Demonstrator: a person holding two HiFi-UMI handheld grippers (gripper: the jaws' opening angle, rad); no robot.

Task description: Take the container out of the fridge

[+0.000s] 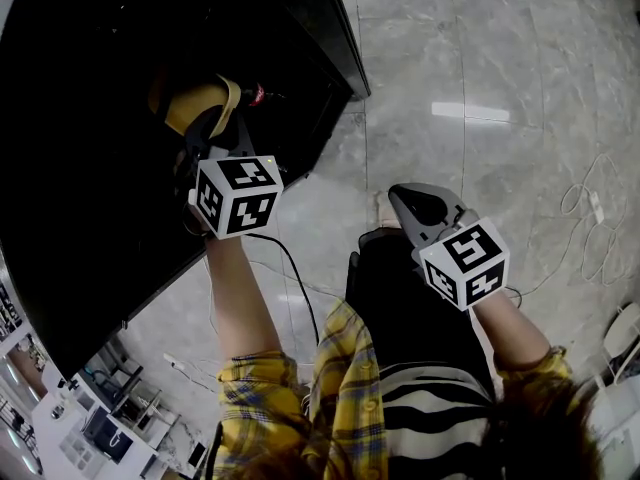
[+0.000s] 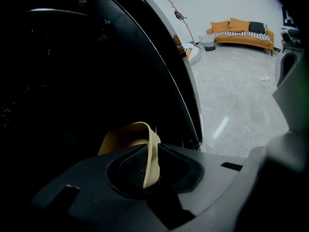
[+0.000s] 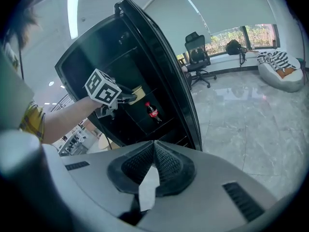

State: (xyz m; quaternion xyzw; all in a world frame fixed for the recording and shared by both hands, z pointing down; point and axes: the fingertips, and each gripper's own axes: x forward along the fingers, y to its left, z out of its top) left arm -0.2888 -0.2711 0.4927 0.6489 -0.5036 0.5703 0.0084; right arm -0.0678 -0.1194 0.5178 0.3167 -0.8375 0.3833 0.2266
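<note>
The black fridge (image 1: 90, 198) stands open at the left. A yellow-tan container (image 1: 200, 103) sits at its dark shelf. My left gripper (image 1: 212, 133) reaches into the fridge and is shut on the container's rim (image 2: 150, 158), which is pinched between the ribbed pads. From the right gripper view the left gripper (image 3: 126, 98) is at a shelf with the container (image 3: 138, 90) in front of it. My right gripper (image 1: 412, 200) hangs outside the fridge over the floor, shut with nothing in it (image 3: 153, 151).
A cola bottle (image 3: 153, 113) stands on the shelf just below and right of the container. The fridge door edge (image 2: 186, 81) is close on the right. Grey tiled floor (image 1: 480, 118) with cables (image 1: 590, 218) lies to the right. An orange sofa (image 2: 244, 33) is far back.
</note>
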